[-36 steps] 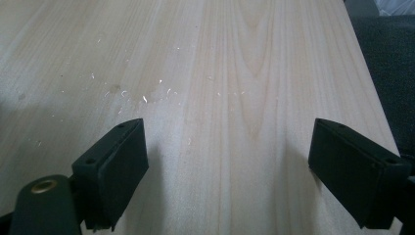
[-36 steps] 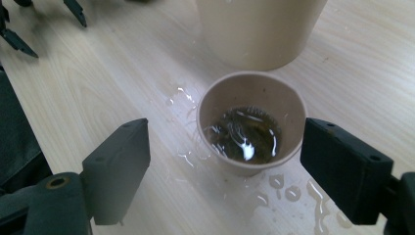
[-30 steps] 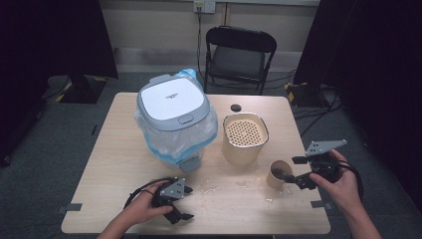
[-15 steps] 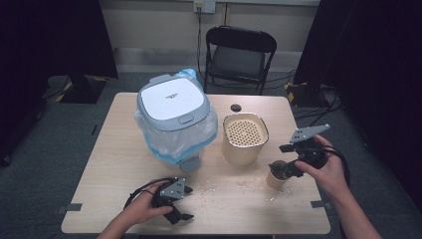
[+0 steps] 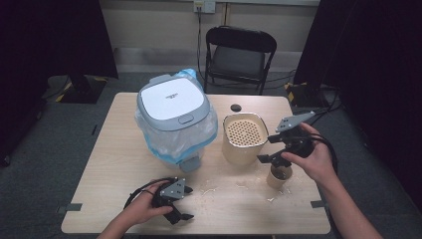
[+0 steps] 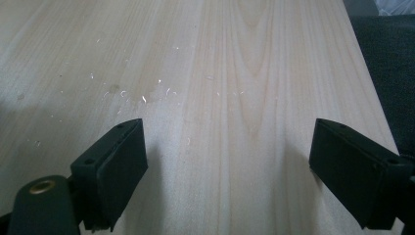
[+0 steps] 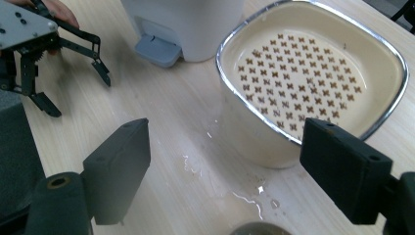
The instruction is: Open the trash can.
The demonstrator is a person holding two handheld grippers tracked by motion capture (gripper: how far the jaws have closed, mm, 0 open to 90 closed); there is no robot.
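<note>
At the near edge of the table (image 5: 109,149), the left gripper (image 5: 181,204) rests low in the person's left hand (image 5: 142,209), its jaws spread wide with nothing between them. In the left gripper view the two black jaws stand far apart over bare pale wood, which is dotted with small white specks (image 6: 144,95).

Farther in and to the right, the right gripper (image 5: 271,157) is held above the table in the right hand (image 5: 311,159), tilted down. Its jaws are also wide apart and hold nothing. Just below it stands a small brown cup (image 5: 278,175), upright on the table, close beside the cream container; the cup's dark rim (image 7: 259,229) shows at the bottom edge of the right gripper view, between the jaws but not gripped. Thin wet streaks (image 7: 244,196) lie on the wood around it.

Beyond the cup sits the cream container (image 5: 244,139), with a perforated insert inside and a metal rim. To its left stands a white bin (image 5: 174,107) with a grey pedal and a clear bag tucked round it. A small black disc (image 5: 235,107) lies farther back, and a black folding chair (image 5: 239,52) stands behind the table.
</note>
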